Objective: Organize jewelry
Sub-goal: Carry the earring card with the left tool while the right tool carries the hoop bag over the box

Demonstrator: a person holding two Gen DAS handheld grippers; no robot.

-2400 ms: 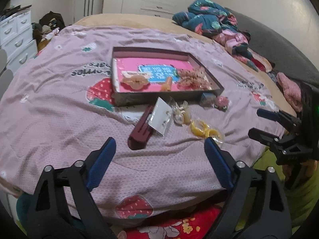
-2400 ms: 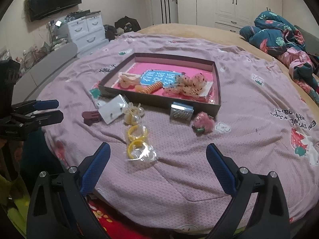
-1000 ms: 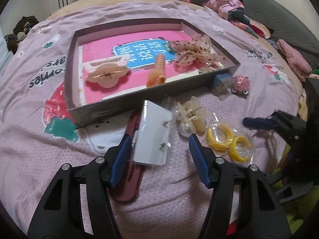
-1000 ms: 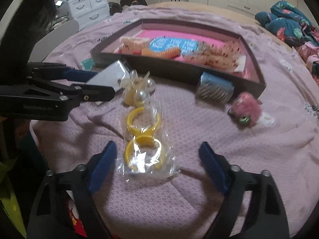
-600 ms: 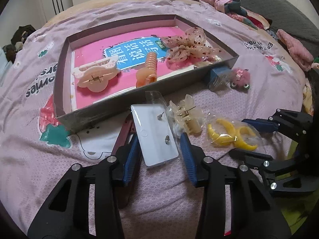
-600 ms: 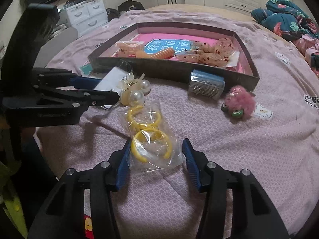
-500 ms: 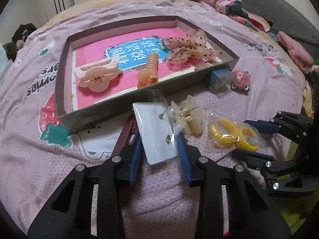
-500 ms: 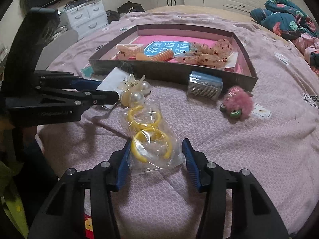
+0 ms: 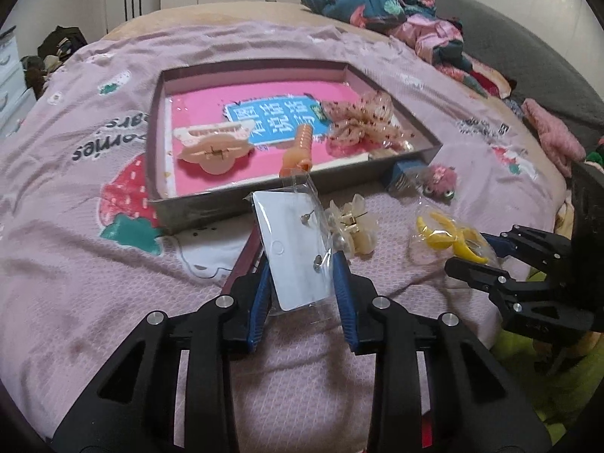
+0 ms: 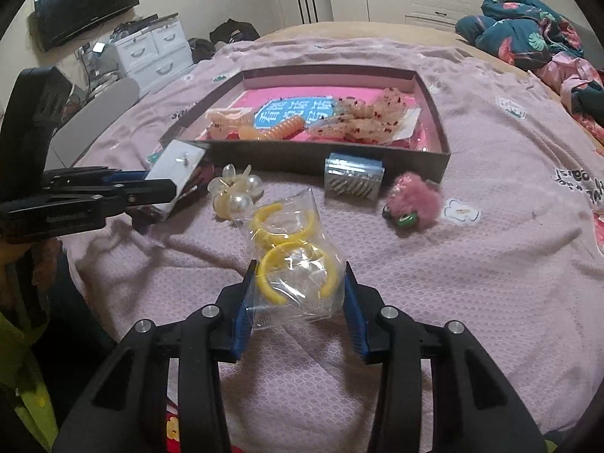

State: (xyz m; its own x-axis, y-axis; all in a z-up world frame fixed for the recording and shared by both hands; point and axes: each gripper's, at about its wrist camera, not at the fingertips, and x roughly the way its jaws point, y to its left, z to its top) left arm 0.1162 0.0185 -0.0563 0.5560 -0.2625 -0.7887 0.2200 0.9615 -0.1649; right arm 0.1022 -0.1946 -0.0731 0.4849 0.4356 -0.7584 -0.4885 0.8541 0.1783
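Note:
My left gripper (image 9: 300,283) is shut on a white earring card in a clear sleeve (image 9: 292,249) and holds it lifted off the bed, tilted toward the box. My right gripper (image 10: 298,294) is shut on a clear bag of yellow hoop earrings (image 10: 292,260), also lifted. The shallow dark box with a pink floor (image 9: 158,132) lies ahead and holds a peach claw clip (image 9: 213,145), an orange spiral tie (image 9: 300,149) and a spotted bow (image 9: 360,120). The box also shows in the right wrist view (image 10: 434,105).
On the pink bedspread in front of the box lie a pearl flower clip (image 10: 232,192), a blue-topped comb pack (image 10: 353,177), a pink fuzzy clip (image 10: 413,200) and a maroon clip (image 9: 245,260). Bundled clothes (image 9: 396,3) sit far right; drawers (image 10: 154,53) far left.
Both grippers moved in from an open stance and closed, the left on the earring card, the right on the hoop bag. Both items have since risen off the bedspread.

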